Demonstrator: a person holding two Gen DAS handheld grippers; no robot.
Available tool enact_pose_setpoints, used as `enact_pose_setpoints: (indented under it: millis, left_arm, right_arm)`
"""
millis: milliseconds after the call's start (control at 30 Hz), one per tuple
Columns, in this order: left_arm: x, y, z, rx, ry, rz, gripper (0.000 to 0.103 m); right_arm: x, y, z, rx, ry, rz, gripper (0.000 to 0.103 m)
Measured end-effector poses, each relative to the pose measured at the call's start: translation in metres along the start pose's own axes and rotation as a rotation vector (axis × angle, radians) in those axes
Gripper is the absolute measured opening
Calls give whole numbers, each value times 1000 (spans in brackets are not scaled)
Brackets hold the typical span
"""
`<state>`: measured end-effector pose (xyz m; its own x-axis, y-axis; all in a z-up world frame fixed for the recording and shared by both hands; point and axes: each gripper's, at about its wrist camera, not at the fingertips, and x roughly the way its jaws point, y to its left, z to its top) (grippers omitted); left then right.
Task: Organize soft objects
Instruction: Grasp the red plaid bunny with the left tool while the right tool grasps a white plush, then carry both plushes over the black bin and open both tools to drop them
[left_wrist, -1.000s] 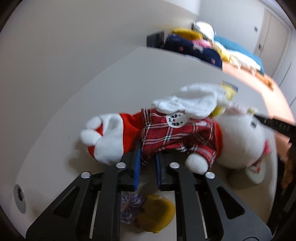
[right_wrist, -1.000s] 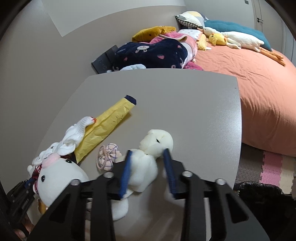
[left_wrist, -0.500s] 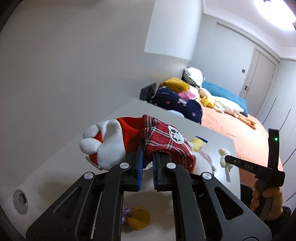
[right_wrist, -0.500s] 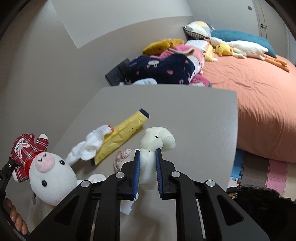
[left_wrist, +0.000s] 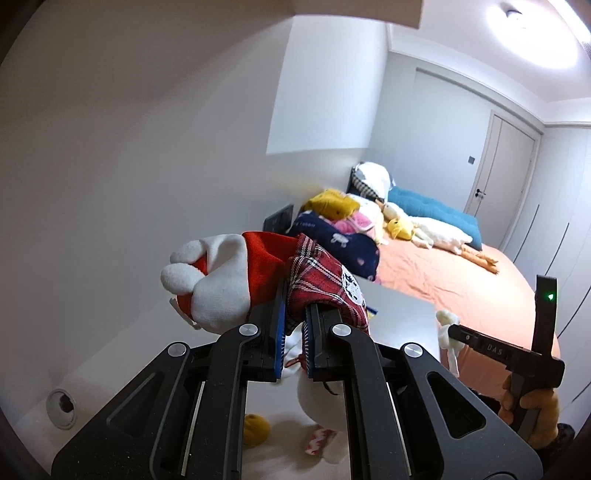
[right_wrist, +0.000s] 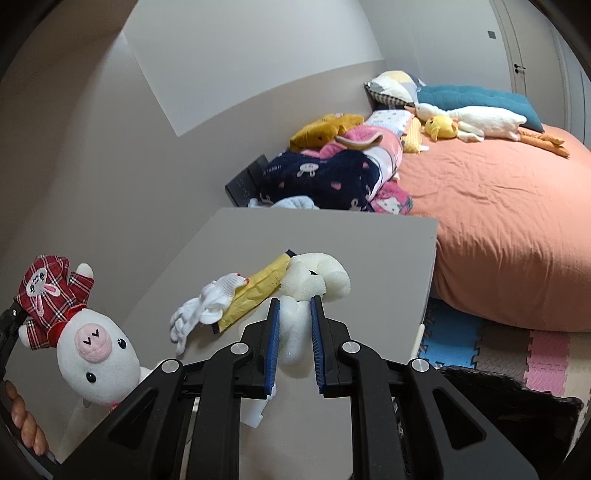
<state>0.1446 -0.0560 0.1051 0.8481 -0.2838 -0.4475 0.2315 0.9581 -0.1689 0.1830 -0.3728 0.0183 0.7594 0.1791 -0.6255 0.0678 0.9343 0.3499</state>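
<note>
At the far left of the right wrist view we see our left hand (right_wrist: 26, 424) low in the corner, with the black left gripper just above it. That left gripper (left_wrist: 293, 325) is squeezed tight on the red checked dress of the pig toy (right_wrist: 94, 354), and the pig hangs up off the table (right_wrist: 332, 236). Its white head with the pink nose sits at the lower left of this view, and its checked arm sticks up above it.

A little to the right, a white glove (right_wrist: 207, 306) lies on the table, touching a yellow bag (right_wrist: 258, 291) beside it.

In the middle of the view, the right gripper (right_wrist: 294, 332) is pinched shut on the soft white toy (right_wrist: 314, 280). The blue pads press on its thin body, and its round head pokes out above the fingertips.

At the upper right, past the table's edge, we see the orange bed (right_wrist: 498, 221) with a pile of pillows and stuffed animals on it.

From the left wrist view, the pig's white foot (left_wrist: 207, 284) and red sleeve stick out at the middle left, just over the pads. Below the gripper, a small yellow thing (left_wrist: 256, 430) lies on the table. At the right edge we see our right hand (left_wrist: 532, 406) holding the other tool, with the white toy (left_wrist: 448, 332) at its tip.
</note>
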Motion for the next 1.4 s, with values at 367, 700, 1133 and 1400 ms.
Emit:
enact_pose_setpoints:
  millis: [367, 700, 1133, 1400]
  left_arm:
    - [-40, -43, 3, 41, -44, -42, 7]
    - [-51, -86, -2, 88, -53, -103, 8]
    - [-64, -145, -36, 128, -14, -217, 7]
    - [-68, -180, -58, 163, 16, -281, 8]
  right_arm:
    - [-58, -17, -7, 6, -56, 0, 18]
    - [-108, -43, -21, 29, -112, -21, 18]
    - [-165, -81, -51, 56, -153, -70, 18]
    - [-199, -101, -70, 70, -183, -109, 18]
